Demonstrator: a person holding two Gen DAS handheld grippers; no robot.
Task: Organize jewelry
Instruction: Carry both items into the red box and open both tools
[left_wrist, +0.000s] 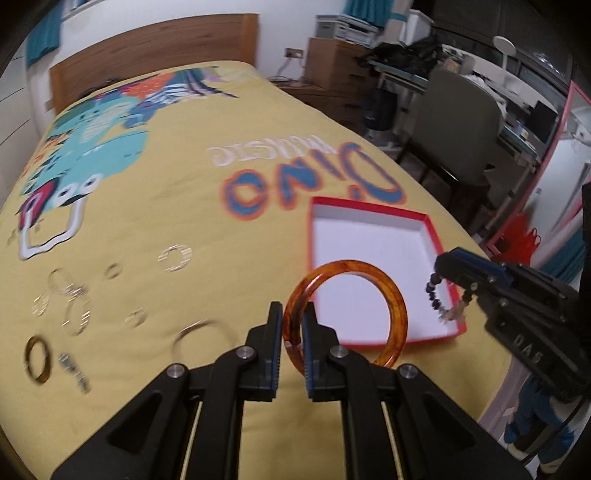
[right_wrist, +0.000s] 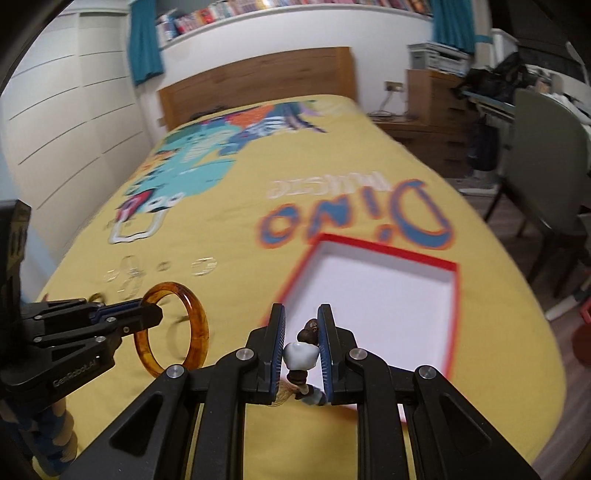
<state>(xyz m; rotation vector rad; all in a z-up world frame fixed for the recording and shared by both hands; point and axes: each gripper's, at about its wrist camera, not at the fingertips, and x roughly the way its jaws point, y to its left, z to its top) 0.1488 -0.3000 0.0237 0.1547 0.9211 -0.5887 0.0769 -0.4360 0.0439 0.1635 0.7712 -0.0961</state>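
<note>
Bangle (left_wrist: 345, 314) of amber plastic stands upright between the fingers (left_wrist: 275, 325) of my left gripper (left_wrist: 293, 325), which are closed tight on its rim, holding it above the yellow bedspread (left_wrist: 177, 192) just at the near left corner of the red box (left_wrist: 369, 210). My right gripper (right_wrist: 303, 332) is pinched nearly shut on a beaded bracelet (right_wrist: 301, 356): a pale bead sits squeezed between the pads, dark beads above and below it, and the rest dangles over the box's near right edge. The box lies open, its white inside bare. More rings and bangles (left_wrist: 62, 302) lie scattered on the bedspread to the left, well apart from the box, blurred.
</note>
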